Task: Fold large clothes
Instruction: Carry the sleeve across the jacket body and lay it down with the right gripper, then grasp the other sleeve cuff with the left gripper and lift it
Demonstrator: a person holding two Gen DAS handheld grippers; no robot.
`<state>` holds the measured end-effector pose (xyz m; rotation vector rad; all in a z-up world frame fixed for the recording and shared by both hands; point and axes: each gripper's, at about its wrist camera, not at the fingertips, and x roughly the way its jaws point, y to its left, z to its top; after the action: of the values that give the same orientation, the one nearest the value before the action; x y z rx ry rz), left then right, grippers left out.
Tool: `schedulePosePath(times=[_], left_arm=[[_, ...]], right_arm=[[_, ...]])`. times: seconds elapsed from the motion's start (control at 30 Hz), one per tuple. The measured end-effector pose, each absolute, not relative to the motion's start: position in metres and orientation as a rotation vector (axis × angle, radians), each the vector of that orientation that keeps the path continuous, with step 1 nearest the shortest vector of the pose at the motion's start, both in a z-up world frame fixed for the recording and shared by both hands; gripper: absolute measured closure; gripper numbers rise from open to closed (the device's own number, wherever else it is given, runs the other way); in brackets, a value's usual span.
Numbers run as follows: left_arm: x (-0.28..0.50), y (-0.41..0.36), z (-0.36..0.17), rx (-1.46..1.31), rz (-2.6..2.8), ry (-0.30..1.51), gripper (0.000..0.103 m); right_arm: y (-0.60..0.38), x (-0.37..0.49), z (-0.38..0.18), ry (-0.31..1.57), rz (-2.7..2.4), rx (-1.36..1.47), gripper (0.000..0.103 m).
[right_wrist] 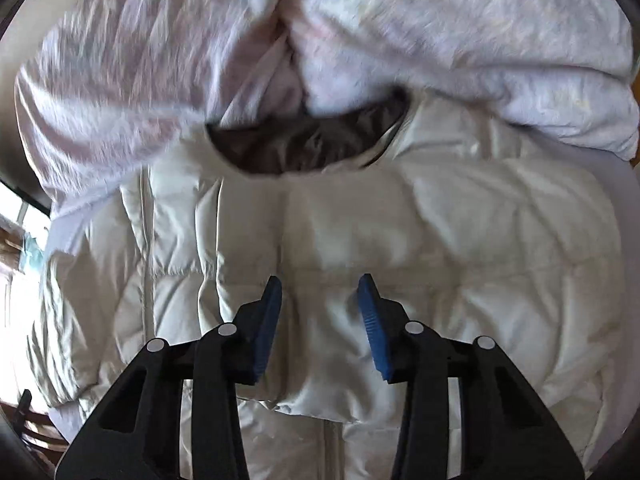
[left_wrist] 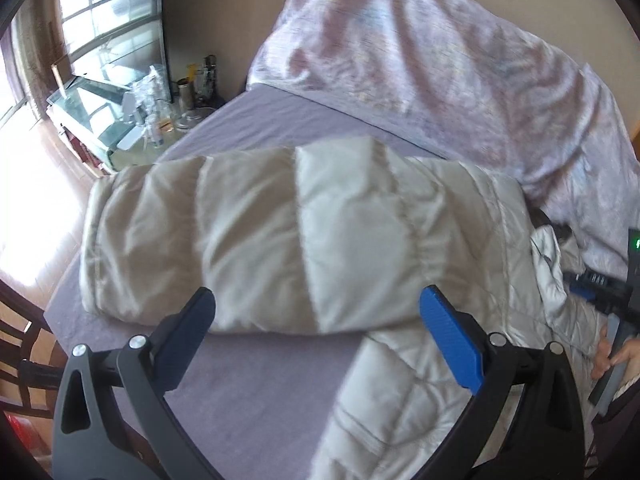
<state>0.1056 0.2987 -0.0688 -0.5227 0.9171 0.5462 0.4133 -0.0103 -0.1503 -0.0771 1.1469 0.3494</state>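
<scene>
Cream quilted puffer jacket (right_wrist: pixel 400 224) lies folded on lavender-sheeted bed (left_wrist: pixel 256 396), dark lining showing at collar, crumpled pink-white duvet (left_wrist: pixel 420 60) just behind. Left tool (left_wrist: pixel 316 304) spread wide above jacket, holding nothing. Right tool (right_wrist: pixel 320 292) partly spread over jacket, pinching nothing.

Green display: lit characters on the black device (left_wrist: pixel 634 264) at the right edge — too cut off to read.
Elsewhere: no legible text.
</scene>
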Motion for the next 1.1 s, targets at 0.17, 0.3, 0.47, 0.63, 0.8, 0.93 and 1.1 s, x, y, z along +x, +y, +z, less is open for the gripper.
schedulePosePath(times=[0.17, 0.3, 0.47, 0.63, 0.8, 0.93, 1.1], left_arm=[[0.088, 0.335, -0.071, -0.556, 0.587, 0.899, 0.002], [0.076, 0.367, -0.073, -0.567, 0.643, 0.912, 0.002], [0.060, 0.408, -0.079, -0.627, 0.697, 0.927, 0.002], [0.048, 0.438, -0.095, -0.712, 0.678, 0.950, 0.002], [0.042, 0.454, -0.109, -0.763, 0.670, 0.982, 0.002], [0.043, 0.454, -0.112, -0.766, 0.659, 0.984, 0.002], [0.038, 0.458, -0.124, -0.806, 0.667, 0.995, 0.008]], right_arm=[[0.026, 0.397, -0.178, 1.167, 0.334, -0.228, 0.060], [0.036, 0.393, -0.179, 1.142, 0.294, -0.298, 0.061], [0.029, 0.397, -0.175, 1.176, 0.313, -0.253, 0.061], [0.027, 0.395, -0.173, 1.195, 0.328, -0.224, 0.061], [0.027, 0.395, -0.175, 1.207, 0.321, -0.219, 0.061], [0.031, 0.391, -0.173, 1.211, 0.321, -0.214, 0.061], [0.028, 0.394, -0.172, 1.211, 0.326, -0.208, 0.061]])
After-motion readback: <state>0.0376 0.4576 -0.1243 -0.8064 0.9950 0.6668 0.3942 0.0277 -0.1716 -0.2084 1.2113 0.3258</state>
